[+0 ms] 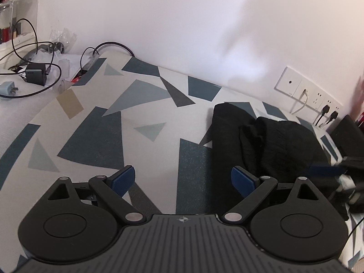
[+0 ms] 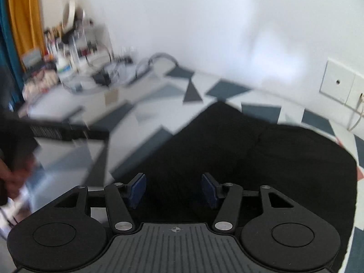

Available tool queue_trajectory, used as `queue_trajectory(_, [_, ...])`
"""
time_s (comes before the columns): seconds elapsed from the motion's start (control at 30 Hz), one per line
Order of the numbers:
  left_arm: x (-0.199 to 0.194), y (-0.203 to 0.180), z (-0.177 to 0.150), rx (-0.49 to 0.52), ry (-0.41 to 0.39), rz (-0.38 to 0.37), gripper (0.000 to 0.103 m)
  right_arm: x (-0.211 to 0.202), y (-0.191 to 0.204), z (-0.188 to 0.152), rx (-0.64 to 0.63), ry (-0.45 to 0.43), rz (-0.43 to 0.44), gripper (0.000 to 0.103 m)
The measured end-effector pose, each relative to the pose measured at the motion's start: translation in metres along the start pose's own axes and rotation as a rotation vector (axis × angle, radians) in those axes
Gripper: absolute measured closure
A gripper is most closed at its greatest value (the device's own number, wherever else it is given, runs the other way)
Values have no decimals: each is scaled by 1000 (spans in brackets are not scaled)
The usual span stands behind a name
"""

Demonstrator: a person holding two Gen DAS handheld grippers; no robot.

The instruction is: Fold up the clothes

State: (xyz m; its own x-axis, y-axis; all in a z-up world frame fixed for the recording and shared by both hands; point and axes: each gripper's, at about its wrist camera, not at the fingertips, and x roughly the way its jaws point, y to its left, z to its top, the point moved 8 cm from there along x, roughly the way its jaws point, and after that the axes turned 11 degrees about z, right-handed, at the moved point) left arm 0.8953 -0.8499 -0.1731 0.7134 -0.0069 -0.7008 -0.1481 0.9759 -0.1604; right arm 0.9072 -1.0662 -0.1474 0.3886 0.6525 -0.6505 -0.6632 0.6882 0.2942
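A black garment [image 1: 268, 145] lies folded in a bundle on the right part of the geometric-patterned cloth [image 1: 95, 136]. My left gripper [image 1: 183, 179] hovers open over the bare cloth just left of it, with nothing between its blue pads. At the right edge of the left wrist view, the right gripper's blue pad [image 1: 325, 170] shows blurred over the garment. In the right wrist view the black garment [image 2: 261, 159] fills the ground below my right gripper [image 2: 173, 190]. Its pads stand apart with no fabric pinched between them.
A black charger [image 1: 35, 75], a pale plug [image 1: 8, 87] and looping cables [image 1: 25, 45] lie at the far left, beside a clear organiser [image 1: 18, 16]. Wall sockets [image 1: 307, 91] with plugged leads sit behind the garment. A blurred hand [image 2: 13, 177] shows at the left.
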Motion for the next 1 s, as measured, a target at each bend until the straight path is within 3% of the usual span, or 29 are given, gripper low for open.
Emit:
queue_trajectory(0.07, [-1,-1,0,2,-2,-12,9,-8,-20,19,82,-46,-39,41])
queue_trajectory(0.17, [-3,-1,-2,10,3,-28,9,0,-65,33,264,-89,-124,40])
queue_trajectory(0.23, [-6,0,-5,15,9,-38,7,19,-93,35,374,-117,-154,47])
queue_trajectory(0.3, [-8,2,-8,19,18,-46,7,40,-112,37,443,-131,-186,73])
queue_trajectory(0.43, [-9,5,-13,19,43,-60,5,81,-113,29,466,-89,-195,50])
queue_trajectory(0.5, [-7,4,-13,13,54,-66,3,91,-97,31,376,-64,-212,29])
queue_trajectory(0.57, [-4,1,-12,9,65,-76,2,89,-83,30,323,-51,-209,24])
queue_trajectory(0.63, [0,-6,-10,12,76,-93,2,81,-74,30,304,-61,-203,26])
queue_trajectory(0.7, [4,-16,-9,19,85,-114,1,51,-86,32,408,-157,-195,22])
queue_trajectory(0.77, [10,-28,-9,24,98,-136,1,12,-101,25,481,-258,-238,10])
queue_trajectory(0.83, [19,-42,-10,26,125,-161,1,-27,-115,13,532,-332,-292,5])
queue_trajectory(0.87, [24,-50,-11,26,138,-173,1,-44,-122,2,545,-333,-325,1])
queue_trajectory(1.0, [46,-83,-11,64,162,-195,1,-100,-152,-52,604,-296,-471,1])
